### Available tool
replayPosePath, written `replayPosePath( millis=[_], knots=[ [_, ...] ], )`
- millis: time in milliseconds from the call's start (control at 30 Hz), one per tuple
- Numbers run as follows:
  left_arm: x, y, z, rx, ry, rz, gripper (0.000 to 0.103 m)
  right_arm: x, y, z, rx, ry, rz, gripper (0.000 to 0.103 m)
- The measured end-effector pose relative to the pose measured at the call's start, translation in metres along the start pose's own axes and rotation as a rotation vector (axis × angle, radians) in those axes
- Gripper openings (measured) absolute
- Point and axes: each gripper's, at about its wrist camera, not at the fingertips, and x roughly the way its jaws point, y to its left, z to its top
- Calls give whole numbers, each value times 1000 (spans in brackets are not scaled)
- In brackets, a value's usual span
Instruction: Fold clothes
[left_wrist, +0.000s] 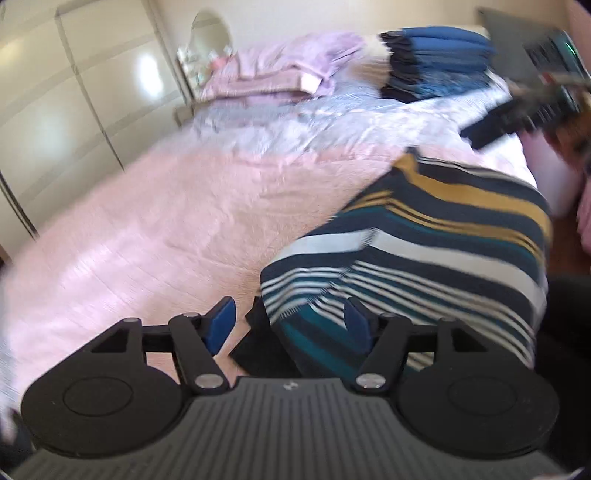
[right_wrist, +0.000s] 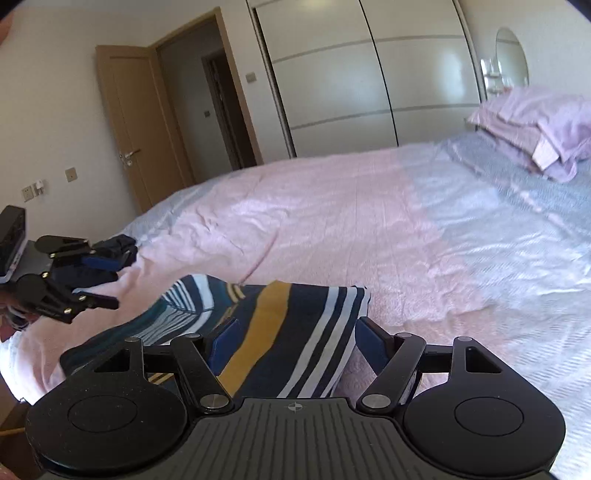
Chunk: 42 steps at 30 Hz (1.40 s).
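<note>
A striped garment (left_wrist: 424, 251) in navy, white, teal and mustard lies folded on the pink bedspread (left_wrist: 147, 229). My left gripper (left_wrist: 288, 321) hovers at its near left corner with the jaws apart. One blue pad (left_wrist: 221, 325) stands off the cloth and the other over it, and neither presses. In the right wrist view the same garment (right_wrist: 280, 325) runs under my right gripper (right_wrist: 297, 339), whose pads stand wide on either side without pinching. The left gripper (right_wrist: 107, 282) shows there at the far left, open.
A stack of folded blue and dark clothes (left_wrist: 436, 62) sits at the head of the bed beside lilac pillows (right_wrist: 535, 122). A dark garment (right_wrist: 118, 243) lies by the bed's left edge. White wardrobe doors (right_wrist: 369, 74) and an open wooden door (right_wrist: 147, 122) stand beyond.
</note>
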Motion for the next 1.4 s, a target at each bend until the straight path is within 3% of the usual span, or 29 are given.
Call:
replayPosePath(
  millis=[133,233,300,333,400,433,500,533,633,733,833,933,1033,1100,1233,1300,1400],
  knots=[
    [53,29,8,-82,58,-51,66,31,-29,7,89,38,46,72],
    [86,45,0,-136,104,-112,83,50,-46,2,150,59,89,72],
    [93,57,-5,-174,95,-163,85,62,-56,-1,185,71,116,72],
    [94,63,-8,-203,92,-197,82,65,-58,-2,178,72,125,72],
    [94,73,-13,-282,100,-282,63,72,-64,-4,176,72,141,72],
    [90,71,-14,-287,92,-293,48,75,-68,-6,199,73,150,72],
    [82,67,-17,-287,75,-305,31,78,-75,-8,245,68,166,72],
    [75,60,-17,-259,60,-282,17,78,-75,-8,257,68,169,59],
    [50,37,-17,-206,3,-187,14,76,-74,-9,291,66,180,27],
    [11,29,-16,-218,-70,-151,14,59,-65,4,293,45,180,17],
    [13,30,-17,-224,-36,-112,14,47,-57,24,255,10,225,17],
    [26,31,-19,-228,20,-69,15,76,-65,29,241,87,210,17],
    [60,32,-24,-212,95,-39,17,116,-96,12,369,169,224,21],
    [70,34,-24,-215,121,-44,19,119,-107,8,419,160,249,27],
    [61,46,-21,-251,132,-44,32,97,-107,8,419,132,226,49],
    [46,50,-21,-263,119,-14,33,76,-104,7,415,115,167,59],
    [12,45,-19,-268,76,41,29,35,-96,-6,475,65,179,60]
  ],
)
